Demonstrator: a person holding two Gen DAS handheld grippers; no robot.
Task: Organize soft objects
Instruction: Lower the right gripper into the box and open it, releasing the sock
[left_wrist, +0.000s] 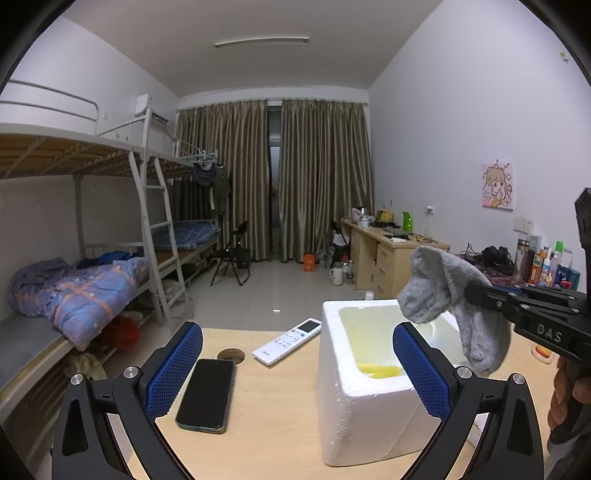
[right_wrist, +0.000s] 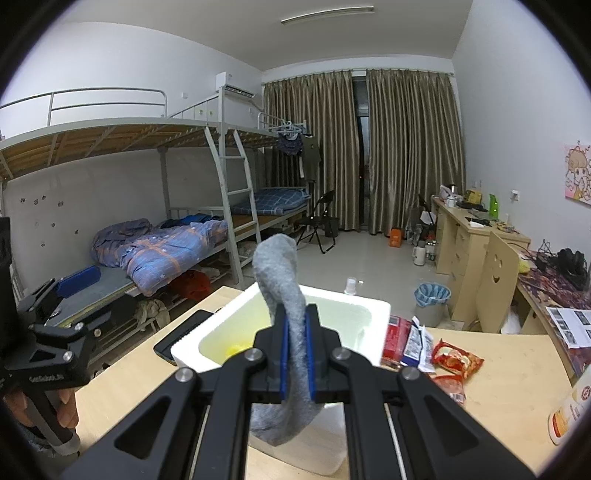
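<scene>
Your grey sock (right_wrist: 291, 332) is pinched at its middle between the blue pads of your right tongs (right_wrist: 296, 354), both ends drooping, its long axis draped across the jaws. It hangs over the near right rim of the white foam box (left_wrist: 354, 406), which already holds something yellow (left_wrist: 380, 370). The box opening lies just ahead of and below those tongs, so the drop looks to need a short carry inward. Your left tongs (left_wrist: 297, 373) stand wide open and empty, bracketing the box's left wall, with the phone (left_wrist: 207, 393) and remote (left_wrist: 287, 341) on the bench (left_wrist: 273, 424) toward its far edge.
</scene>
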